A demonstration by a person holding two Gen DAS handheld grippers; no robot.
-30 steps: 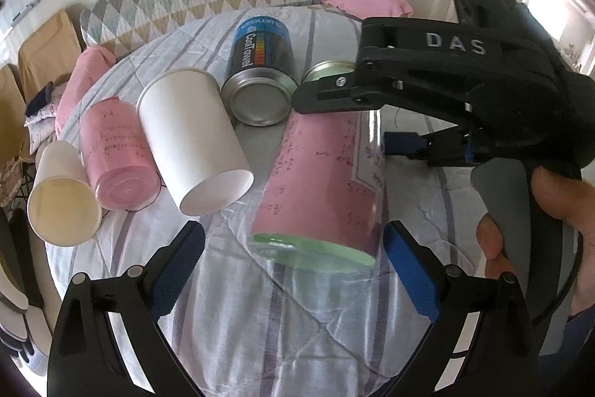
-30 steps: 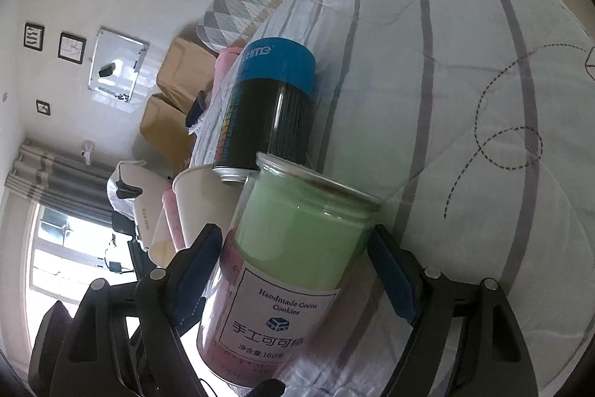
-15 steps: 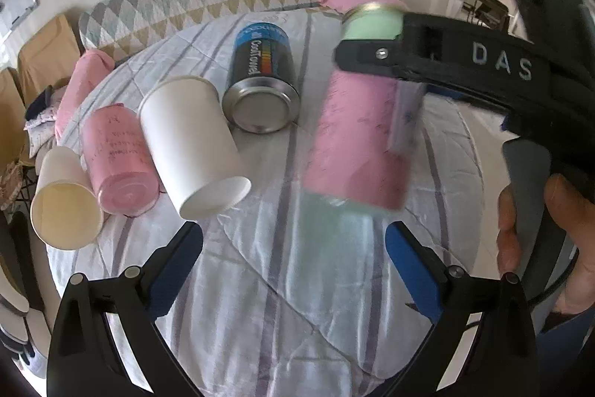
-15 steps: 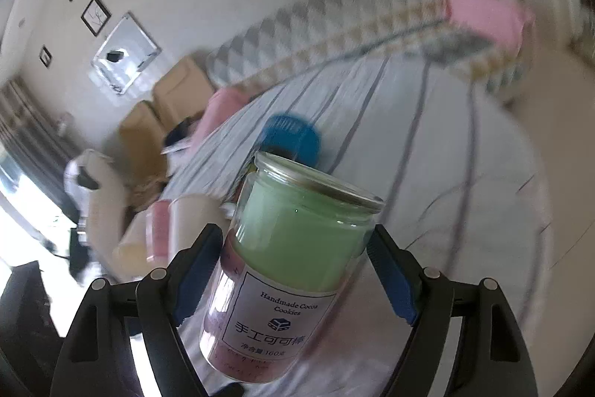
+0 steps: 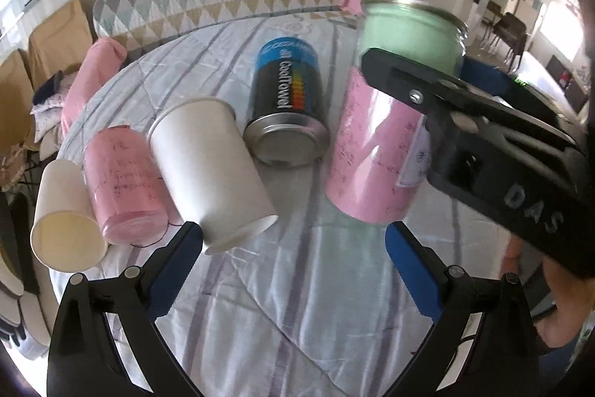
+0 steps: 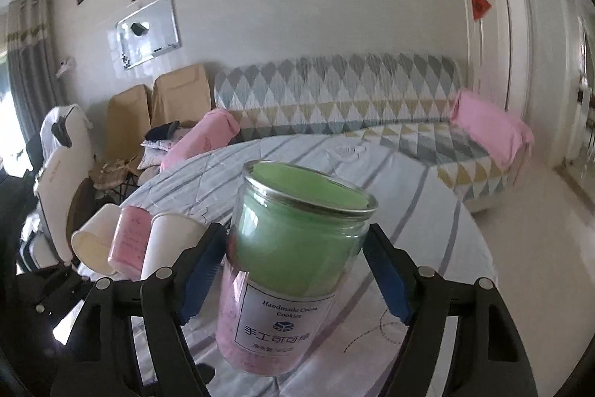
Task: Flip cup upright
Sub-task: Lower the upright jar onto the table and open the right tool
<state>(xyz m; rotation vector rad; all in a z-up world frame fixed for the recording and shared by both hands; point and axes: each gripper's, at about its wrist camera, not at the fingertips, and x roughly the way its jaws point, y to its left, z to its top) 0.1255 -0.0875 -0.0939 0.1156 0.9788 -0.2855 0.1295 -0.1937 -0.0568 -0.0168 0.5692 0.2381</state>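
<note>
Right hand-held gripper pinched the jar nearly upright over the table — setting down remained; left hand-held gripper, spread, waited below the jar.

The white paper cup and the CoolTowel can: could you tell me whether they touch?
Apart. The left wrist view shows striped cloth between the white paper cup and the CoolTowel can; both lie on their sides.
</note>
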